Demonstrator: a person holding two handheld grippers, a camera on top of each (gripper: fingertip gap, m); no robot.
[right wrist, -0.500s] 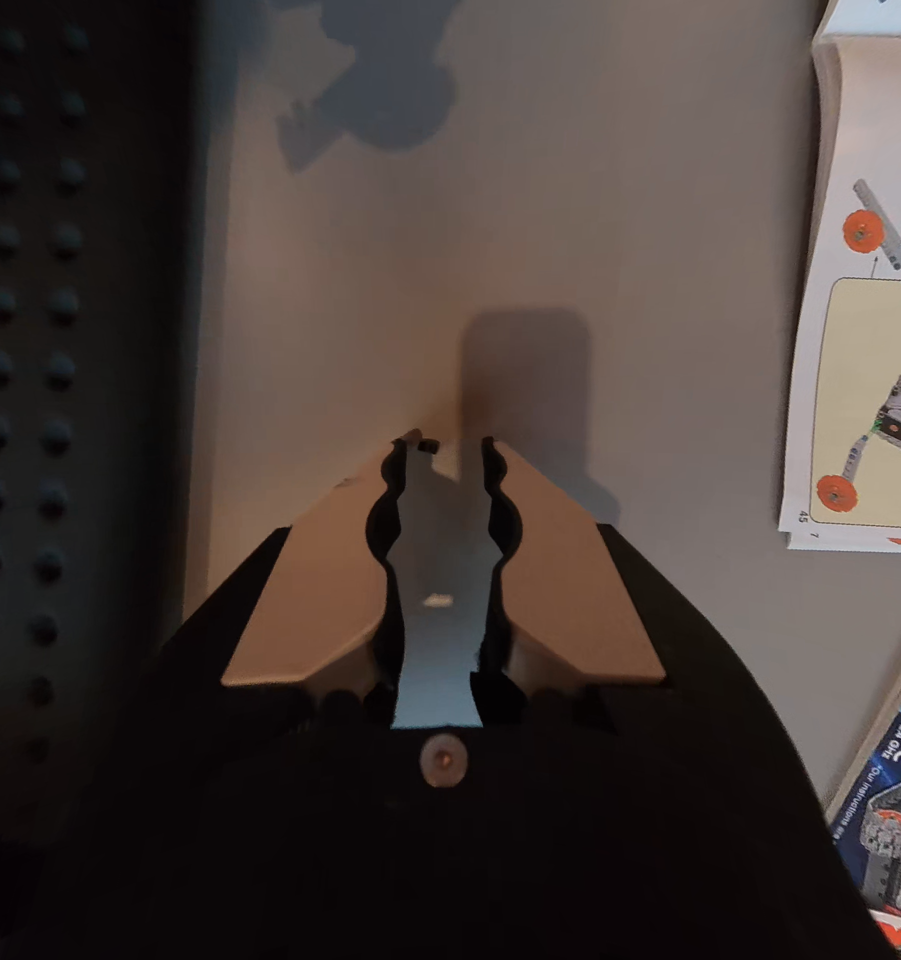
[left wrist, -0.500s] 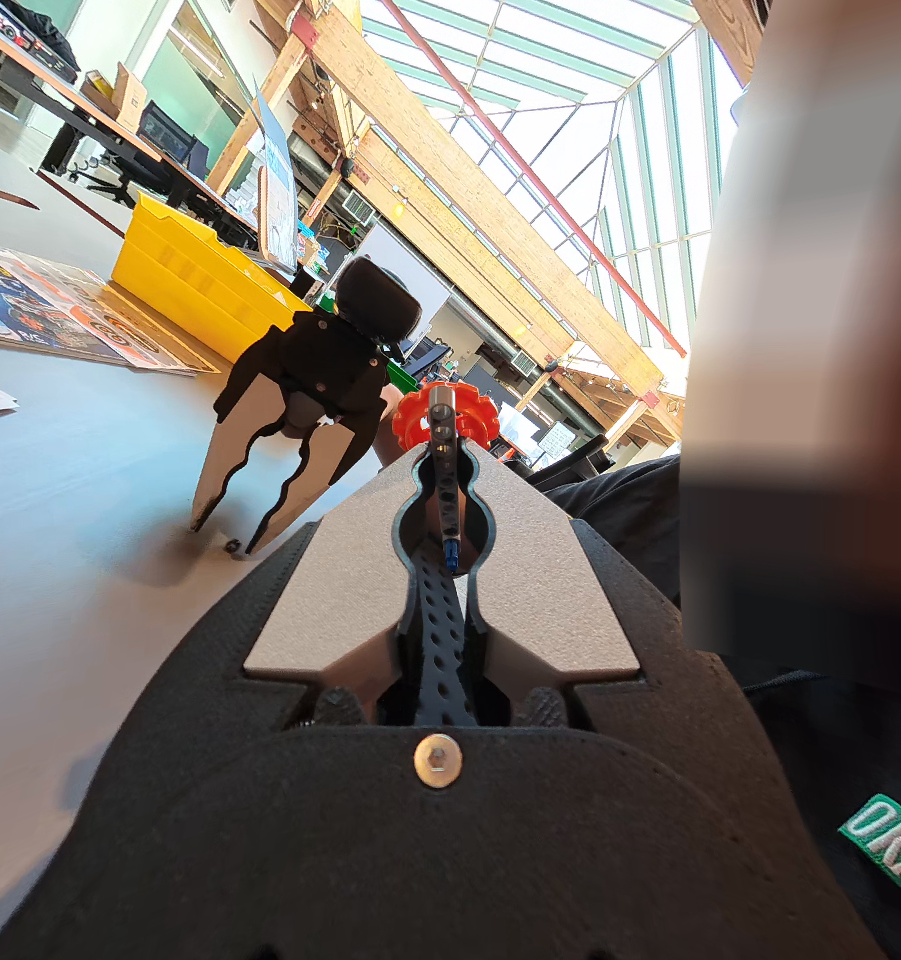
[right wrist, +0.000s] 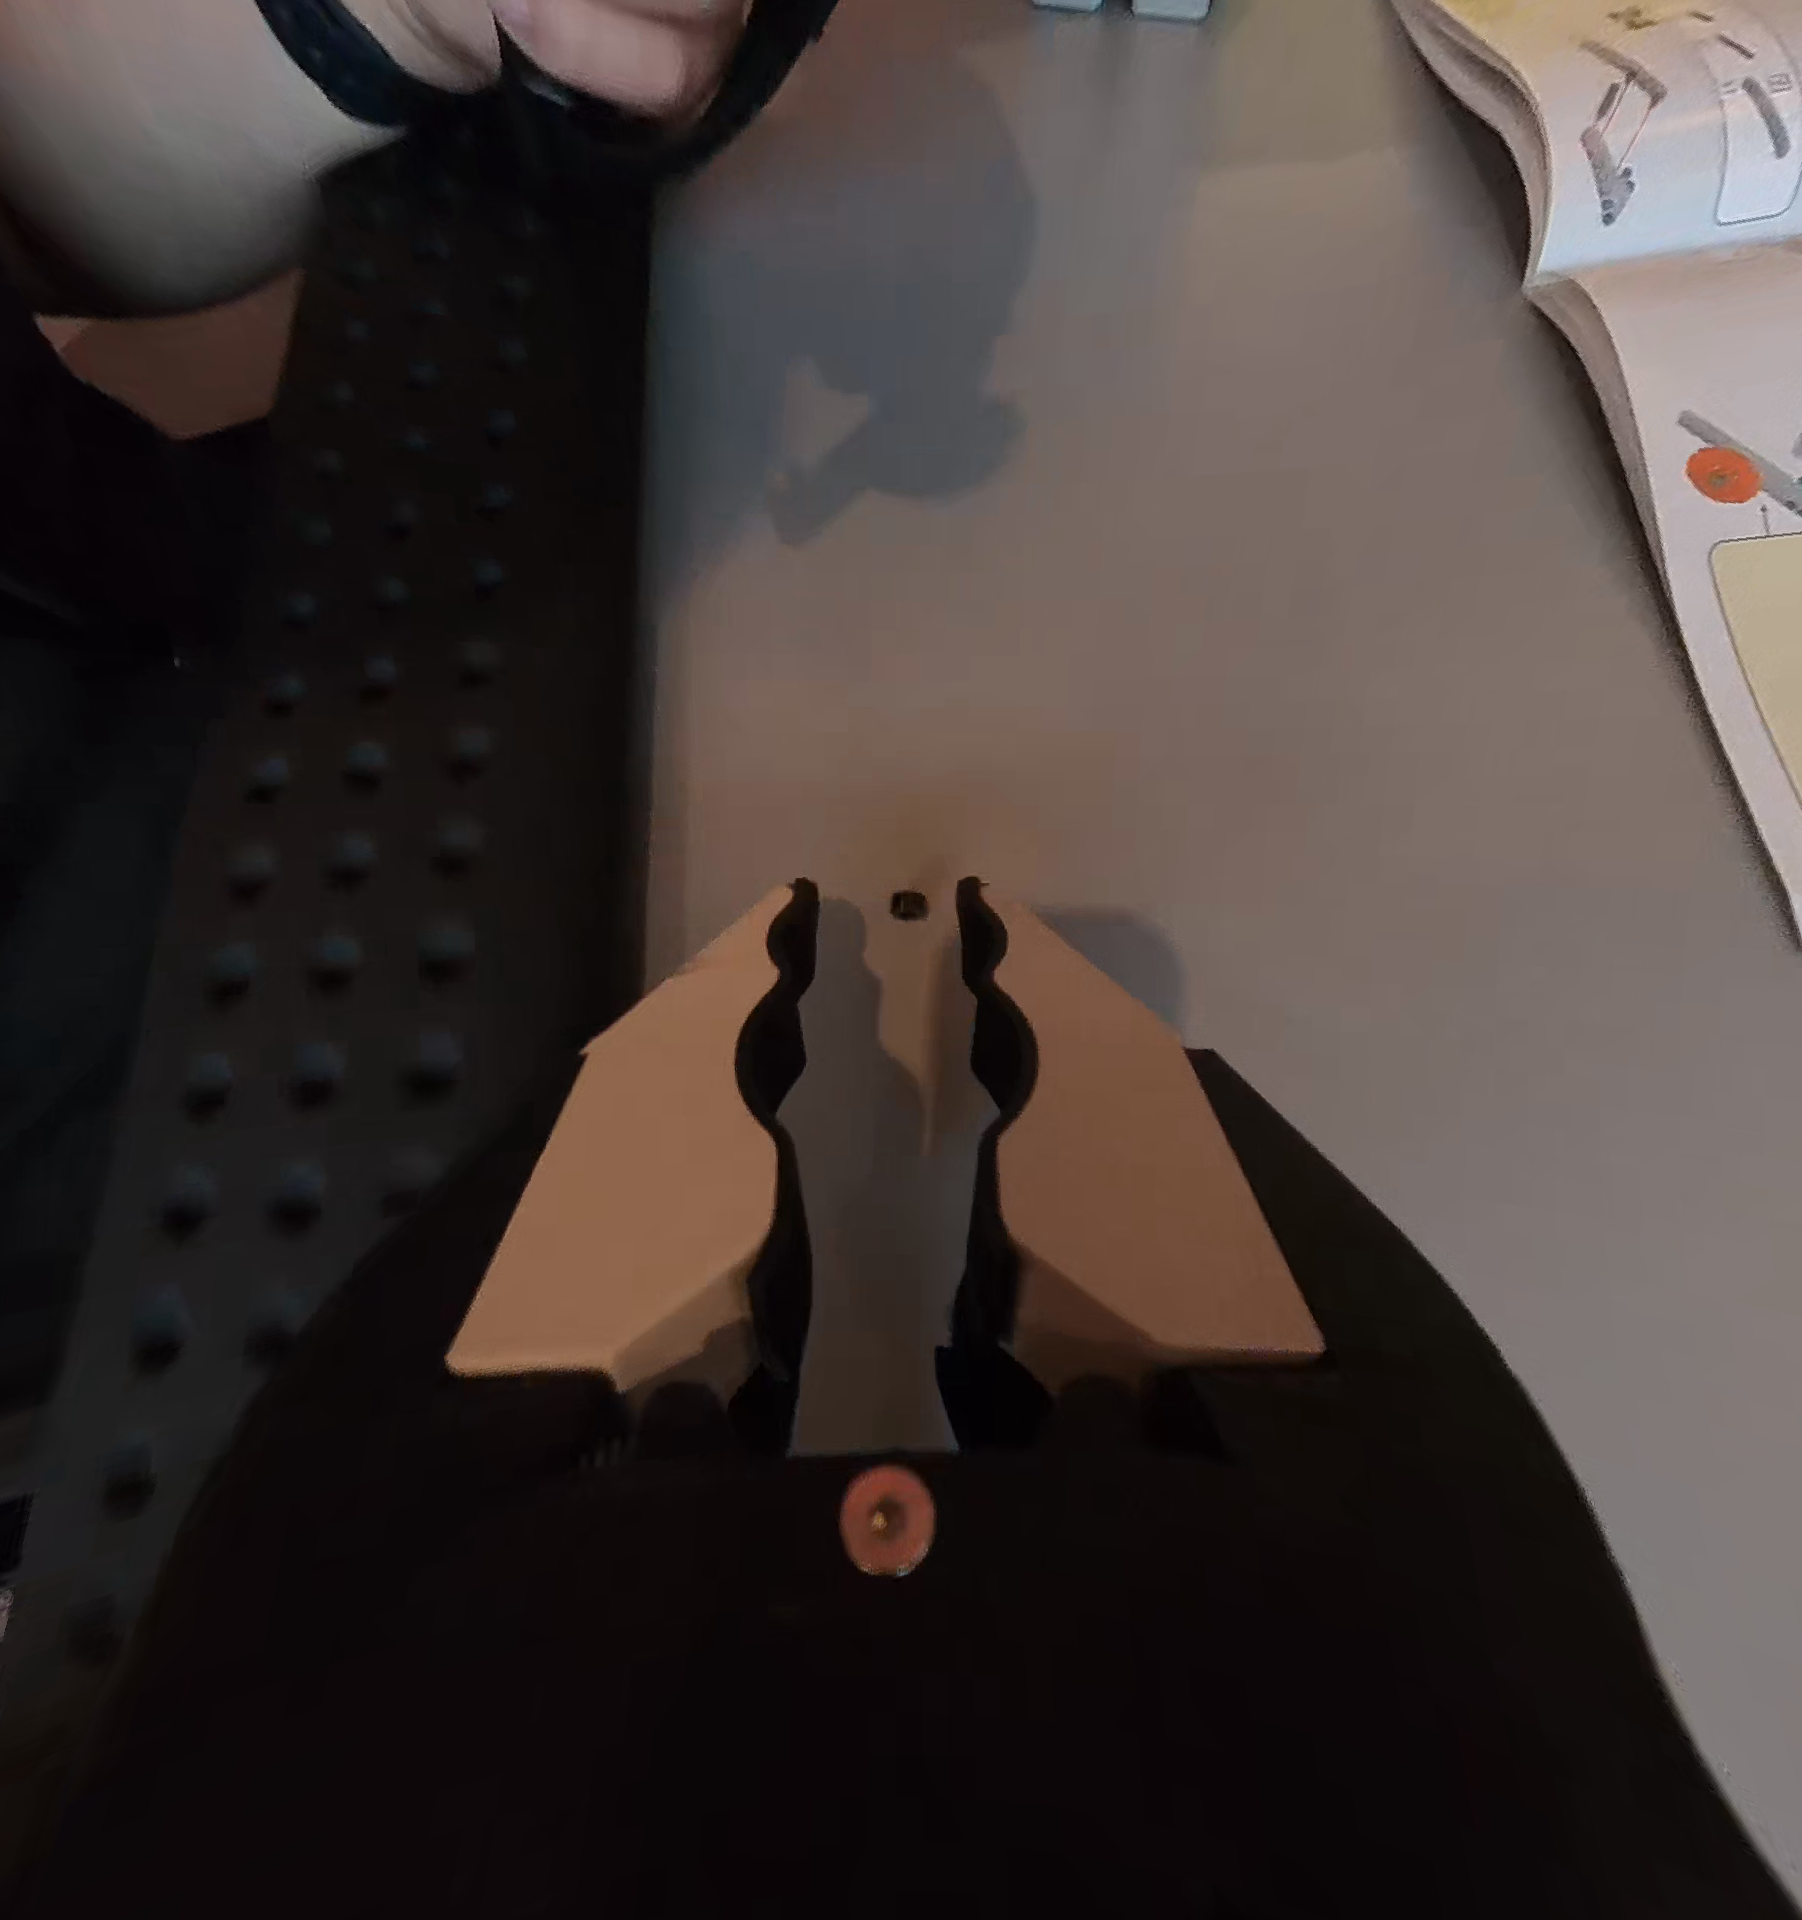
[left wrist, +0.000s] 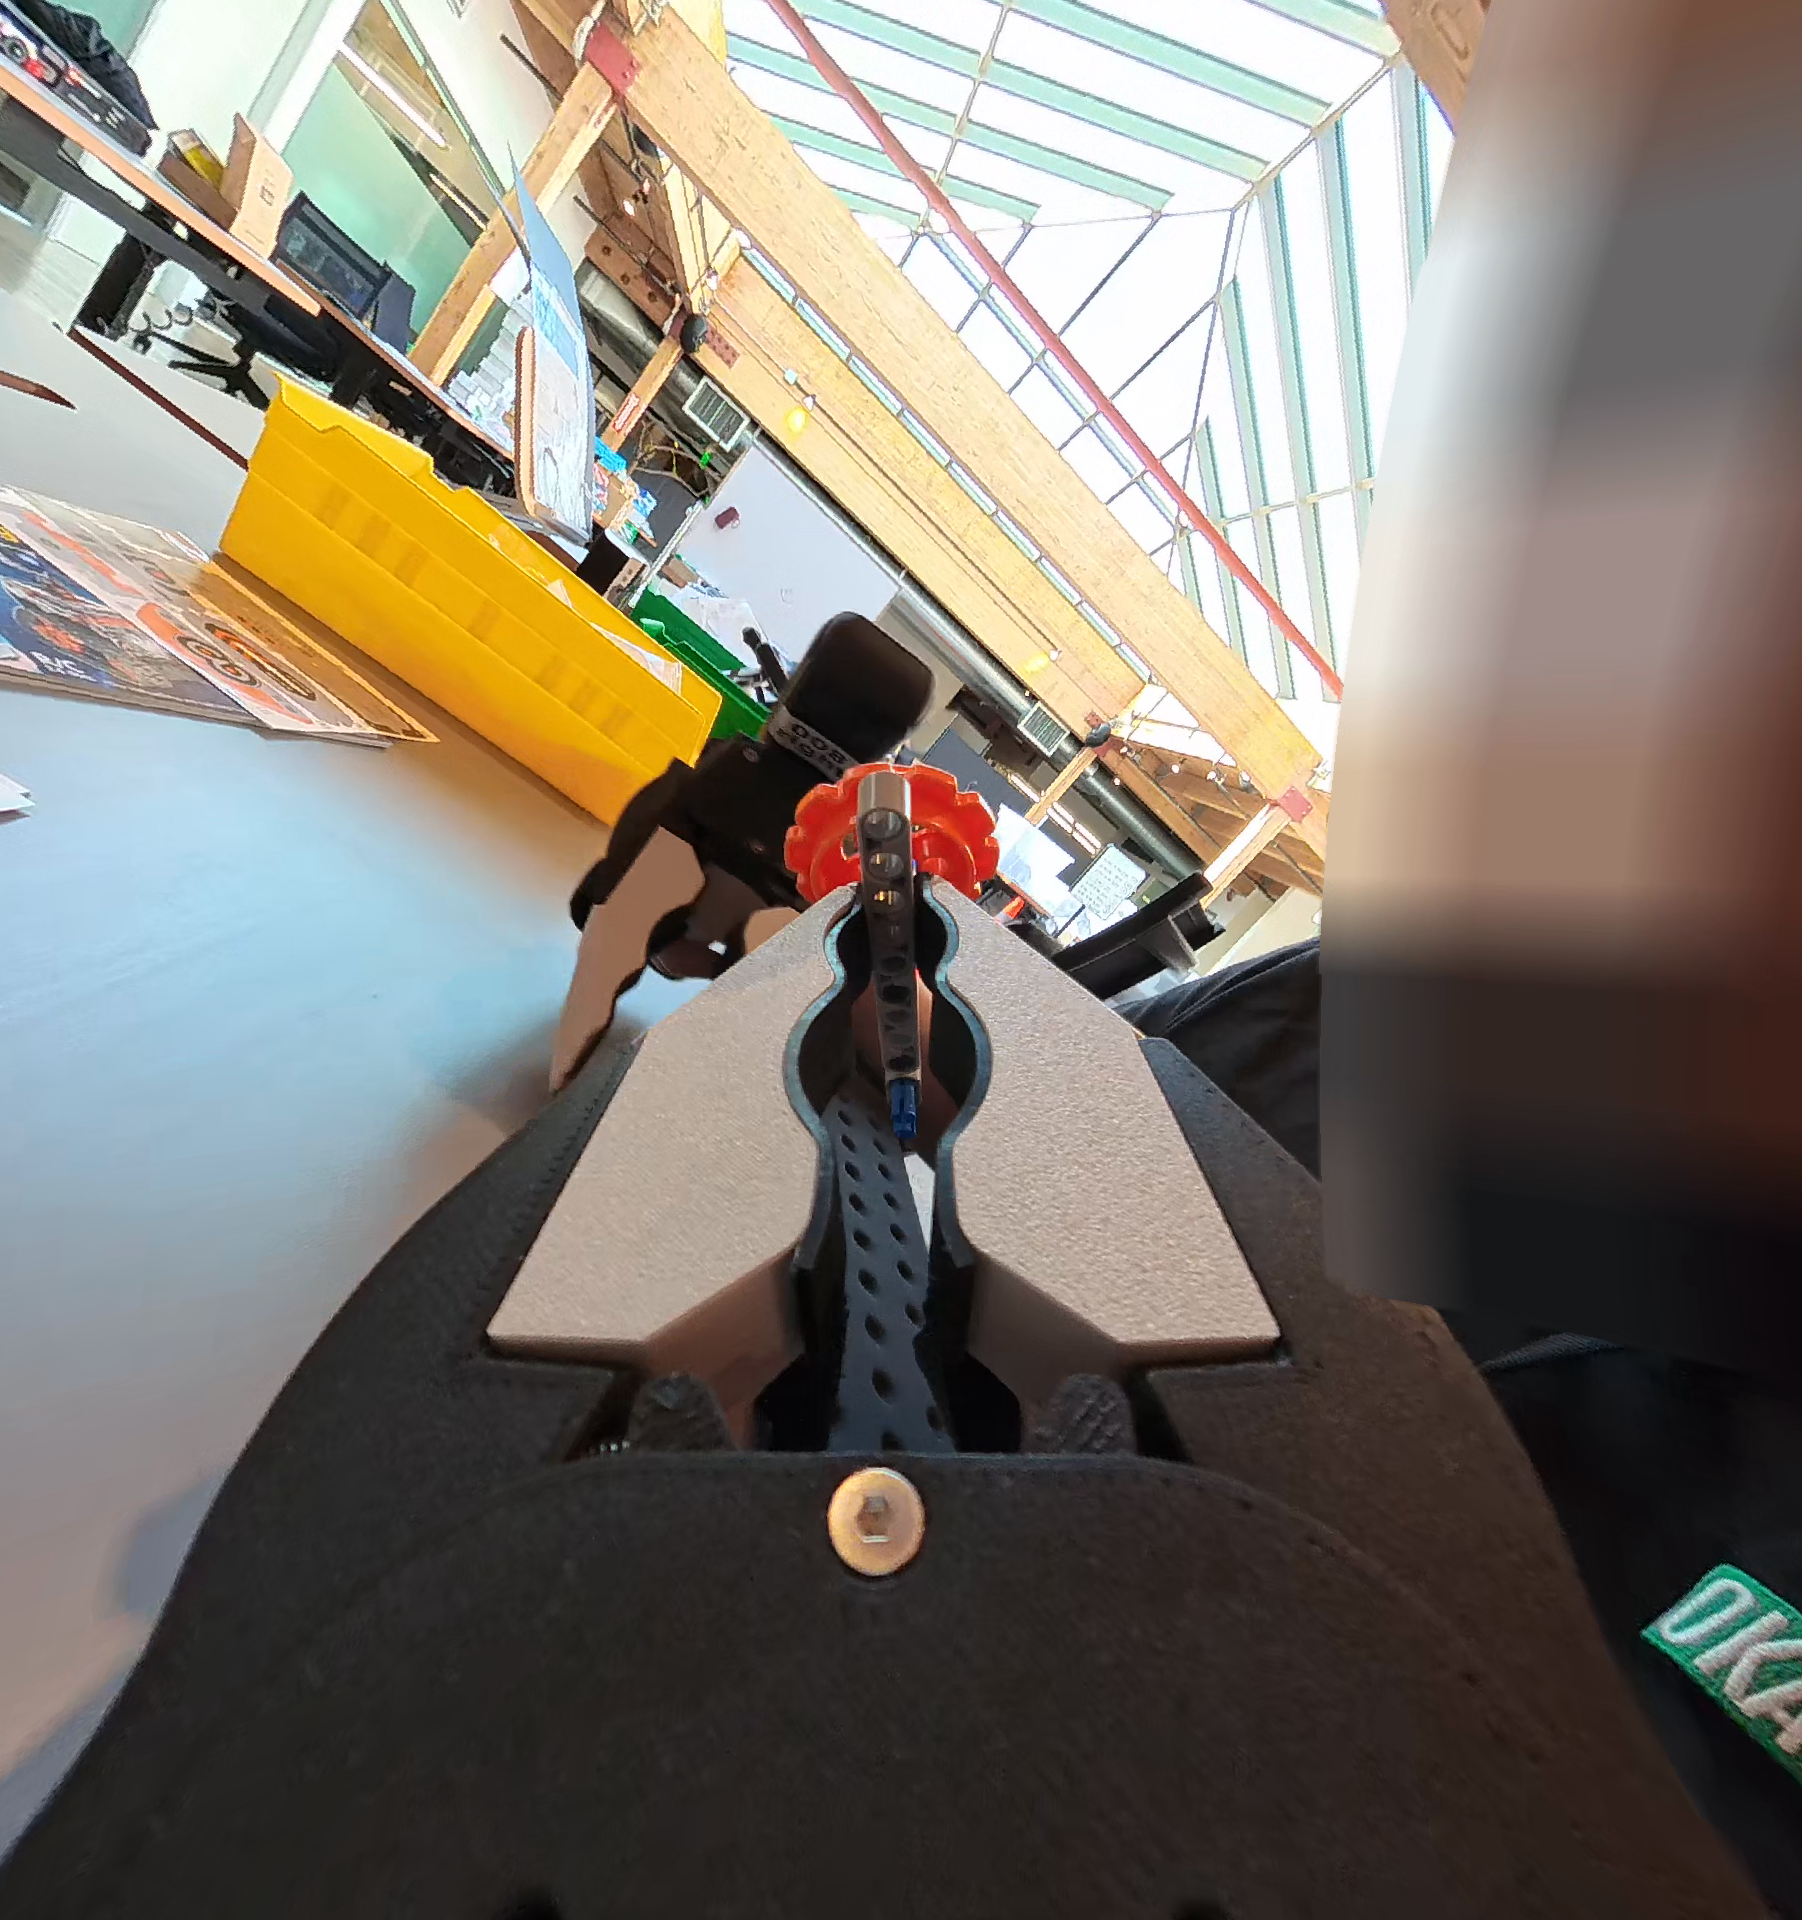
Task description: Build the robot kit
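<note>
Room: high timber beams under a glass roof, desks along the far side.
Surface: grey table [right wrist: 1240, 675], with a yellow bin [left wrist: 440, 582] and a printed box lid [left wrist: 149, 634] lying flat near it.
Left gripper [left wrist: 892, 909]: tilted upward, fingers pressed in on a thin grey holed beam [left wrist: 889, 935]; the beam stands between the tips and carries an orange toothed wheel [left wrist: 824, 842] at its upper end and a blue pin [left wrist: 904, 1107] at its lower end.
Right gripper [right wrist: 886, 888]: points down at the table, fingers set apart and holding nothing; a tiny black piece [right wrist: 907, 904] lies on the table between the tips.
Beside it: black studded plate [right wrist: 377, 727] to the left, open instruction booklet [right wrist: 1728, 436] to the right.
Upper left: a hand [right wrist: 564, 52], blurred.
</note>
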